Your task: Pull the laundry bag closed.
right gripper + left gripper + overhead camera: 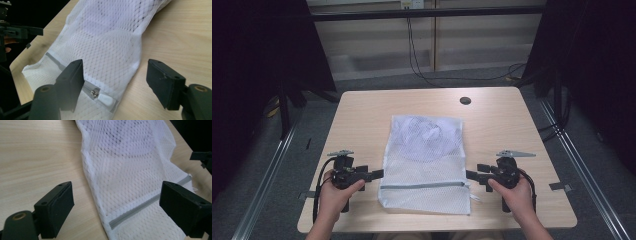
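Observation:
A white mesh laundry bag (424, 165) lies flat in the middle of the table, with a rounded pale item (424, 140) inside its far half. A grey zipper (422, 185) runs across its near end, shut, with the white pull tab (104, 99) at the bag's right edge. My left gripper (377, 174) is open at the bag's left edge, level with the zipper (140, 206). My right gripper (473, 176) is open at the bag's right edge, its jaws either side of the zipper's end (117, 80). Neither holds anything.
The wooden table (362, 115) has a small black round cap (465, 100) near its far edge. Cables (422, 70) hang and trail on the floor behind. Dark curtains stand at both sides. Metal rails run along the floor left and right.

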`<state>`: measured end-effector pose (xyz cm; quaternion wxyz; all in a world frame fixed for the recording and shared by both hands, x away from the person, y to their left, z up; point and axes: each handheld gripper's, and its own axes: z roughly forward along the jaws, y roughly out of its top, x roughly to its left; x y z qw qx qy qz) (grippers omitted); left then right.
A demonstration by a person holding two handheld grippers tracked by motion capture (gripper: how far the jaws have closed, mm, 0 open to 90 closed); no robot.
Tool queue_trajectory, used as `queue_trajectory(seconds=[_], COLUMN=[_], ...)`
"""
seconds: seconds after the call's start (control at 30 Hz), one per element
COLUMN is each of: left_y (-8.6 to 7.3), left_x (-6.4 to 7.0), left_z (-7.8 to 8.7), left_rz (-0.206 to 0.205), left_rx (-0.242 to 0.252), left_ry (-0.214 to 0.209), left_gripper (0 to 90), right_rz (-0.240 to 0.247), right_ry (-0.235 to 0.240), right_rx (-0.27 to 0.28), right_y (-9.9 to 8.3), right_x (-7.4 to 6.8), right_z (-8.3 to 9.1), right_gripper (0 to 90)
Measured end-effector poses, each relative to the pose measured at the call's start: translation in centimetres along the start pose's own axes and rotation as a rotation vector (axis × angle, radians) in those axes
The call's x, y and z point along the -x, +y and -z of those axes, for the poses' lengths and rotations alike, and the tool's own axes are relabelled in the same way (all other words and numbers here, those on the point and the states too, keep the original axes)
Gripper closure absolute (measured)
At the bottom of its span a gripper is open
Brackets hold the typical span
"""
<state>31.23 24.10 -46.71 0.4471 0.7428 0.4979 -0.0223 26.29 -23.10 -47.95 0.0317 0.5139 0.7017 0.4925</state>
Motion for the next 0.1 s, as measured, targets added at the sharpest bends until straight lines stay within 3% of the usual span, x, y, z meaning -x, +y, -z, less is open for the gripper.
queue_trajectory(seconds=[0.1], left_y=[0.05], left_x=[-0.13], left_z=[-0.01], left_rz=[-0.012], left_rx=[0.003], left_ry=[0.013], left_gripper=[11.8], right_rz=[0.001], right_ry=[-0.01], right_rx=[0.004], right_y=[0.07], right_x=[0.2], right_z=[0.15], right_gripper=[25.7])
